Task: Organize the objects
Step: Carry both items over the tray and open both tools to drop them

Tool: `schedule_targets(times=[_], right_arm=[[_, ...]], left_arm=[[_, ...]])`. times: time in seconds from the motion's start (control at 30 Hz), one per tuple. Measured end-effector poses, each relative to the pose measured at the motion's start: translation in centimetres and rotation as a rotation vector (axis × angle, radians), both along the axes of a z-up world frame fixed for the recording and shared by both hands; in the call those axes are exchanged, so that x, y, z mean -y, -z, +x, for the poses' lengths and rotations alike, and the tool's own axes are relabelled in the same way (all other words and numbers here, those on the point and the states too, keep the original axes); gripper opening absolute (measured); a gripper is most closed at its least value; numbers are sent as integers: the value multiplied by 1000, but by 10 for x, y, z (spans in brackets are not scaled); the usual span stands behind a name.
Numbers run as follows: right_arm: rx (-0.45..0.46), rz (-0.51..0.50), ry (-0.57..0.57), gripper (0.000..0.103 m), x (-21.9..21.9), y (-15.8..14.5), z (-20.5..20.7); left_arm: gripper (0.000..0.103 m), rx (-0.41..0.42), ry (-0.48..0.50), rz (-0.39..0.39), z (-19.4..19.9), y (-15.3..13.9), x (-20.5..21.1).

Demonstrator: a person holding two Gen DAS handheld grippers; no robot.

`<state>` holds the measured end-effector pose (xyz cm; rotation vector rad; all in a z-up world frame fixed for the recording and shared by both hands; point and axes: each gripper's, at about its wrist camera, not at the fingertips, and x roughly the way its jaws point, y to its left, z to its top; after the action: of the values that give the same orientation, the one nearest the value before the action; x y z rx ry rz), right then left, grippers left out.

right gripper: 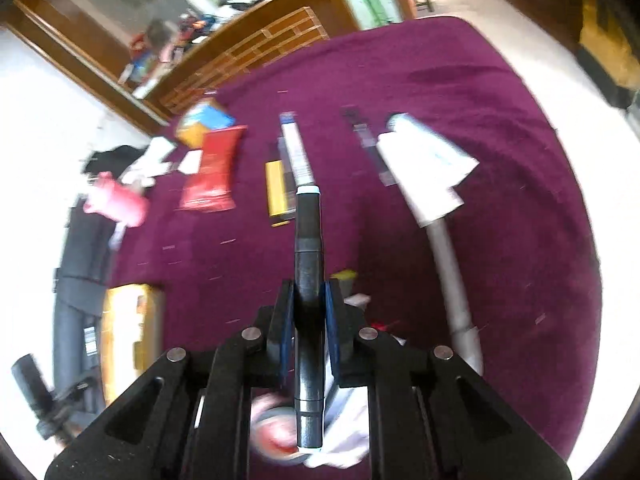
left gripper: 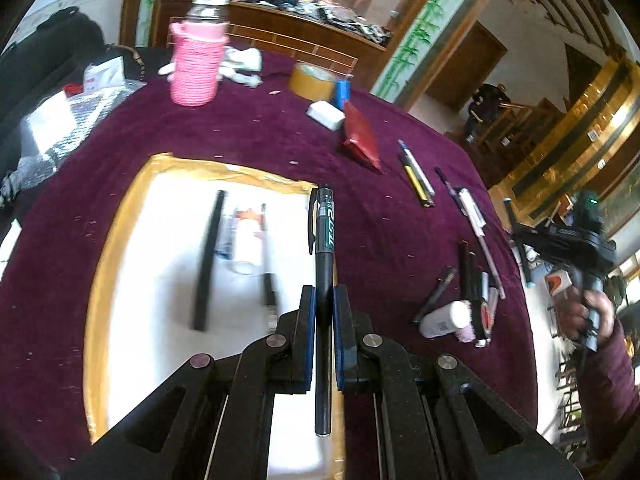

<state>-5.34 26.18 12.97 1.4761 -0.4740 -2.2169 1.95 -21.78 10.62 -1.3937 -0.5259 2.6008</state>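
My left gripper (left gripper: 323, 300) is shut on a black pen with a green label (left gripper: 325, 236), held lengthwise above the right edge of a white tray with a yellow rim (left gripper: 96, 264). The tray holds a long black stick (left gripper: 208, 264), a clear pen and a short dark piece. My right gripper (right gripper: 309, 300) is shut on a dark marker with a white tip (right gripper: 308, 248), held above the purple tablecloth (right gripper: 500, 160). The right gripper also shows in the left wrist view (left gripper: 576, 240), off the table's right edge.
Loose pens (left gripper: 416, 172) and a cluster of small items (left gripper: 468, 304) lie on the cloth's right. A red packet (left gripper: 360, 136), white eraser (left gripper: 325, 115), tape roll (left gripper: 312, 80) and pink-wrapped jar (left gripper: 196, 60) stand farther back. In the right view lie a white tube (right gripper: 424, 160) and yellow pen (right gripper: 276, 188).
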Motion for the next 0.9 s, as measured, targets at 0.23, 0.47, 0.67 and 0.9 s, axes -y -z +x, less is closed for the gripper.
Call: schedule_targets(times=[0.23, 0.47, 0.67, 0.9], right_arm=[[27, -71, -132, 13, 107, -14, 42], [98, -92, -209, 13, 219, 9, 69], [111, 9, -259, 13, 294, 32, 77], [76, 216, -234, 13, 330, 59, 72]], left_arm=[[5, 36, -23, -13, -12, 15, 41], [5, 77, -10, -43, -38, 40, 70], [5, 117, 11, -47, -62, 65, 84], [5, 124, 47, -69, -78, 78, 84]])
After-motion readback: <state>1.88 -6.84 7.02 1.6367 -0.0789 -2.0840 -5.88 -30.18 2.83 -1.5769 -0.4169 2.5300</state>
